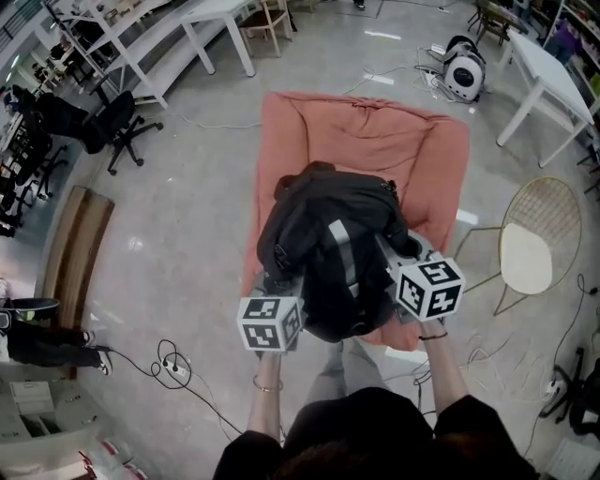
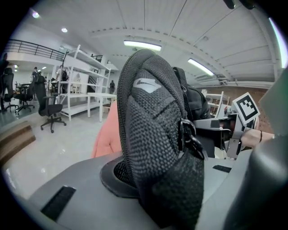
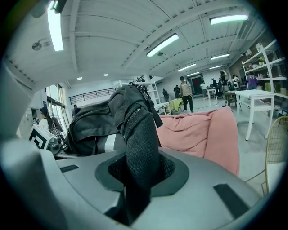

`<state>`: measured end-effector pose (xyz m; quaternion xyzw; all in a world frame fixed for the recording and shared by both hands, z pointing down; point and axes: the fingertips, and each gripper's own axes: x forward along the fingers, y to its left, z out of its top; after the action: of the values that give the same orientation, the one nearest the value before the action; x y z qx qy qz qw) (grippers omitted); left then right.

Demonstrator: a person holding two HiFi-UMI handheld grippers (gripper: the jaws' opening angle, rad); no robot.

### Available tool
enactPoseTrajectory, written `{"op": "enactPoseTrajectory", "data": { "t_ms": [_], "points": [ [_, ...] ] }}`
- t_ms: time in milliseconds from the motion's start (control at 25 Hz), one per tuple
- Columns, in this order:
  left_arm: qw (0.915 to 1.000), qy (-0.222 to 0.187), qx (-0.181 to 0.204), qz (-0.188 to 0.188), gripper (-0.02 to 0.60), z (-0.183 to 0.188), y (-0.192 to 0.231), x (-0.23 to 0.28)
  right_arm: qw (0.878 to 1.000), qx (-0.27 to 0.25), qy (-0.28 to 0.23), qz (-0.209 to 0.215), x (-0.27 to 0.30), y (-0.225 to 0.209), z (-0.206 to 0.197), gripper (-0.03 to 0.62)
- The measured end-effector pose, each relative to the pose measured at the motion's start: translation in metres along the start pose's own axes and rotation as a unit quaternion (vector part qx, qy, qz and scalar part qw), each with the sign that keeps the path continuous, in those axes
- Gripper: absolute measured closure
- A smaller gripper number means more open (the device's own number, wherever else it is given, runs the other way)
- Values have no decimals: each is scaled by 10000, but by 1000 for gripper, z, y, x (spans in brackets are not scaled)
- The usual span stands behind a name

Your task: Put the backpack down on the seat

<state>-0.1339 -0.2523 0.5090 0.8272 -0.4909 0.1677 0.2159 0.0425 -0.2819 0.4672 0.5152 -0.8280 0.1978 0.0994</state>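
Over pink seat (image 1: 375, 141), left hand-held gripper (image 1: 278, 286) and right hand-held gripper (image 1: 405, 251) clench black, grey-striped backpack (image 1: 323, 244).

This is a big open lab or workshop hall with office corners. It has a polished grey floor (image 1: 178, 225), white tables (image 1: 220, 23), white shelf racks (image 2: 78, 85) and black office chairs (image 1: 112, 122). Strip lights (image 3: 164, 44) run along a high ribbed ceiling, there is a railed mezzanine (image 2: 31, 46), and loose cables (image 1: 167, 364) trail over the floor. A beanbag (image 1: 375, 141) and a wire chair (image 1: 534, 248) stand in the open middle, and people (image 3: 185, 92) stand far off.
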Motion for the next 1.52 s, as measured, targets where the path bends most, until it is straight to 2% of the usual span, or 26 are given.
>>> {"op": "enactPoseTrajectory", "data": {
  "t_ms": [480, 1000, 1520],
  "points": [
    [9987, 474, -206, -22, 471, -16, 37, 90, 9985, 221, 508, -49, 80, -49, -27, 514],
    [9979, 590, -286, -9, 471, -20, 78, 157, 9977, 243, 630, -103, 152, -78, -38, 514],
    [9964, 650, -479, 272, 466, -19, 123, 210, 9971, -2, 736, -213, 224, -97, -40, 514]
  ]
}}
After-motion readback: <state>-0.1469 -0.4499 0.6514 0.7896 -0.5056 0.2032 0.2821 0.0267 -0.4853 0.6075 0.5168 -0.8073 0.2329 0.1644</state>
